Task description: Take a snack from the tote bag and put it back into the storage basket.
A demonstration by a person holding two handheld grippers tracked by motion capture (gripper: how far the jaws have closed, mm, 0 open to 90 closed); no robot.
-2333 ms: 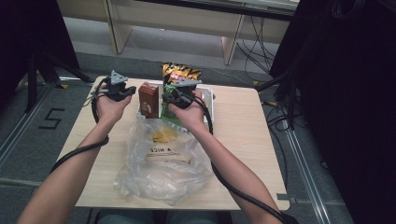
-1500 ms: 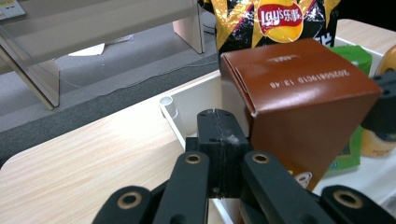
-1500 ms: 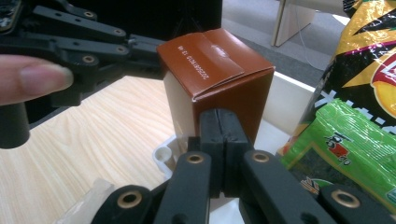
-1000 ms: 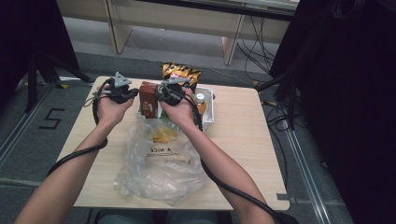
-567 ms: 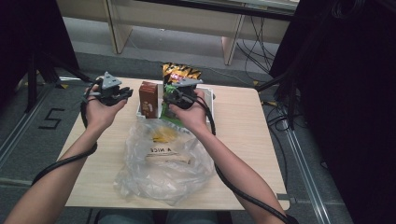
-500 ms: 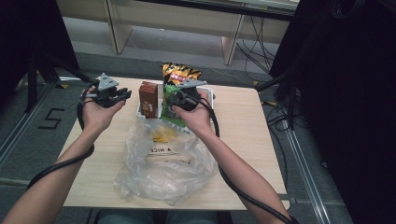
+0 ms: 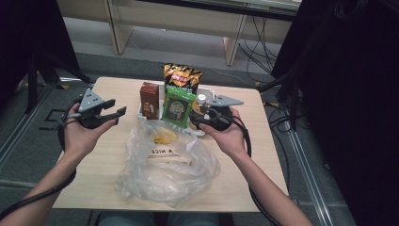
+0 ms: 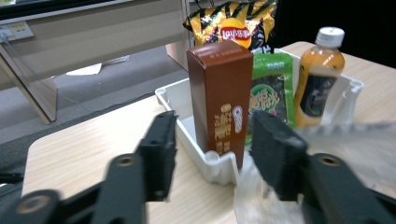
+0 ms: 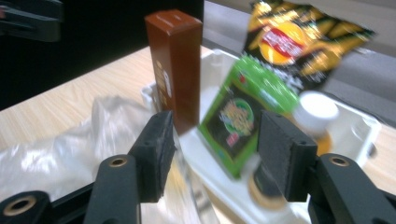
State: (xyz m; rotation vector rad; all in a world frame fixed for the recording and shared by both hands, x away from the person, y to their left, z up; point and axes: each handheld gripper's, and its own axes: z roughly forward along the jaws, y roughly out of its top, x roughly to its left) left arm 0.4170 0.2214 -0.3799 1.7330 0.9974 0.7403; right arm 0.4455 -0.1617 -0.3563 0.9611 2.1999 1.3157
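Note:
A clear plastic bag [image 7: 164,165] lies crumpled on the wooden table, with a yellow item [image 7: 162,138] inside near its mouth. Behind it a white tray [image 7: 140,112] holds a brown carton [image 7: 149,100], a green packet [image 7: 178,106], a chips bag [image 7: 182,76] and an orange drink bottle [image 7: 201,100]. My left gripper [image 7: 115,107] hovers left of the tray, its jaws just opened and nothing between them. My right gripper [image 7: 197,121] is at the tray's right end, jaws also just opened and empty. The left gripper view looks at the carton [image 8: 219,93]; the right gripper view shows the packet [image 9: 238,116].
The table's far edge runs just behind the chips bag. A light wooden shelf unit [image 7: 188,19] stands on the floor beyond, with cables beside it. Dark curtains hang at the right and far left. Bare tabletop [image 7: 263,155] lies to the right of the bag.
Both hands have moved apart from the bag's mouth by the tray, the left one leftward and the right one rightward. Both pairs of jaws have opened.

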